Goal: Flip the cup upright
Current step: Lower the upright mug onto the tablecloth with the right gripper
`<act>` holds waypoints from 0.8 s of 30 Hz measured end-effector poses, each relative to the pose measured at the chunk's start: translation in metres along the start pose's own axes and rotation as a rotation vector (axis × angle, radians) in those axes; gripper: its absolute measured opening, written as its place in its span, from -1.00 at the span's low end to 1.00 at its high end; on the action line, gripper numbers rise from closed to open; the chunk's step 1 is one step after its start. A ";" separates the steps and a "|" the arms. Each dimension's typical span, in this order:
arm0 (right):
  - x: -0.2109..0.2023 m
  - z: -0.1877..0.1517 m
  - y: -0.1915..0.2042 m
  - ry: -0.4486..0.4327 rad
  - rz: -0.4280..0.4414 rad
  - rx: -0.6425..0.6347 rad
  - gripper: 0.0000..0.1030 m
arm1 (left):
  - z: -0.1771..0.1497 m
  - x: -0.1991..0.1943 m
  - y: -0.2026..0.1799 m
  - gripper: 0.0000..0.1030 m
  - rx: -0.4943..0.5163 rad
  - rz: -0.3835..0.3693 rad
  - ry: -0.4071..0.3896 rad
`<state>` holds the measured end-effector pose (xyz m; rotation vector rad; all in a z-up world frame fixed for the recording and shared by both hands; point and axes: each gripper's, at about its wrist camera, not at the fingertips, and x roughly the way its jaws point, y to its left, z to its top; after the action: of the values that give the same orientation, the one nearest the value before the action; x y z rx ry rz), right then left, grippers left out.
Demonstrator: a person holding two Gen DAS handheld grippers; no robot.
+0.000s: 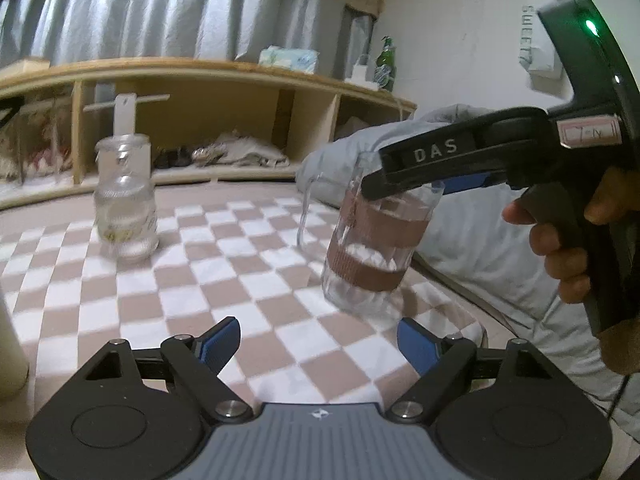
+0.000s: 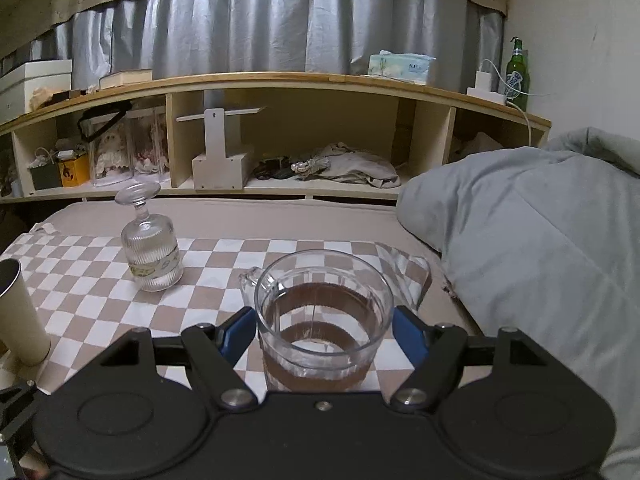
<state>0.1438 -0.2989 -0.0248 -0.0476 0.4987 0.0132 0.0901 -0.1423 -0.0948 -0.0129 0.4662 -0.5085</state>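
Note:
A clear glass mug (image 1: 372,240) with brown bands and a side handle stands mouth up, slightly tilted, on or just above the checkered cloth (image 1: 224,264). My right gripper (image 1: 400,180) is shut on the mug near its rim. In the right wrist view the mug (image 2: 324,320) sits between the blue pads (image 2: 238,332), mouth open toward the camera, at my right gripper (image 2: 324,330). My left gripper (image 1: 320,340) is open and empty, low in front of the mug. A stemmed ribbed glass (image 1: 126,200) stands upside down on the cloth; it also shows in the right wrist view (image 2: 150,252).
A grey quilt (image 2: 540,248) is heaped on the right. A wooden shelf unit (image 2: 280,80) with boxes, cloth and a green bottle (image 2: 517,72) runs along the back. A cream tumbler (image 2: 18,312) stands at the left edge of the checkered cloth (image 2: 100,300).

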 end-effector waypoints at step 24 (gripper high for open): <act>-0.011 -0.003 0.005 0.022 -0.052 -0.010 0.46 | -0.006 0.101 -0.040 0.03 0.103 -0.083 -0.060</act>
<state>0.1325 -0.2939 -0.0223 -0.0711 0.5190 -0.0361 0.1468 -0.2240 -0.1382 0.0514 0.3816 -0.6118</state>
